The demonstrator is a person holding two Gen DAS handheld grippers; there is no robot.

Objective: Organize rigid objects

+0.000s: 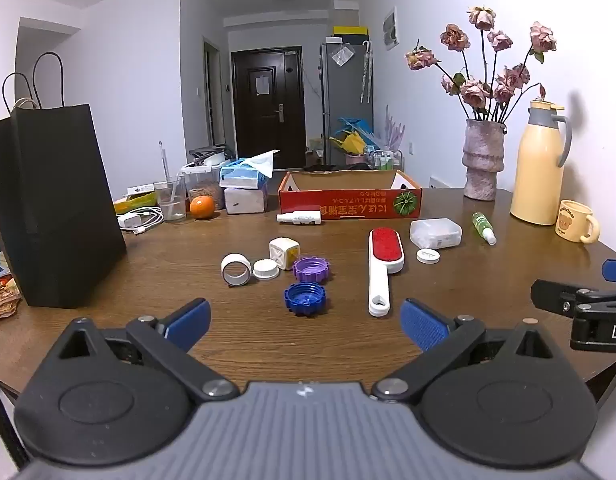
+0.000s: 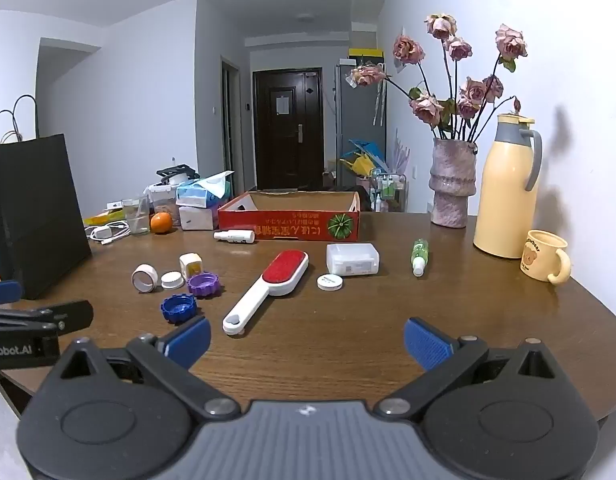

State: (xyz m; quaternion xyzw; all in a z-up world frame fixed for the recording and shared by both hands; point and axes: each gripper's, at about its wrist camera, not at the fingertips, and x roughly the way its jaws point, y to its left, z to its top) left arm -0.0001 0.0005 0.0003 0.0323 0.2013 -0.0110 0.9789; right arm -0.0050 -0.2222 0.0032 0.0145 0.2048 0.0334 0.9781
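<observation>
Two grippers hang above the near edge of the table point(image 1: 268, 344), the left gripper point(image 1: 306, 322) and the right gripper point(image 2: 307, 340), both with jaws spread wide and empty. The red cardboard box point(image 1: 347, 200) stands open at the back, the likely destination. Loose items lie between: the lint brush point(image 1: 383, 268) mid-table, the clear plastic case point(image 1: 435, 233) beside it, then the blue cap point(image 1: 305, 298) and purple cap point(image 1: 311, 269) nearest the left gripper. Approach the brush by its narrow handle, jaws across its width. Bare wood in front leaves free room; the vase point(image 2: 451, 184) and mug point(image 2: 545, 256) crowd the right side.
</observation>
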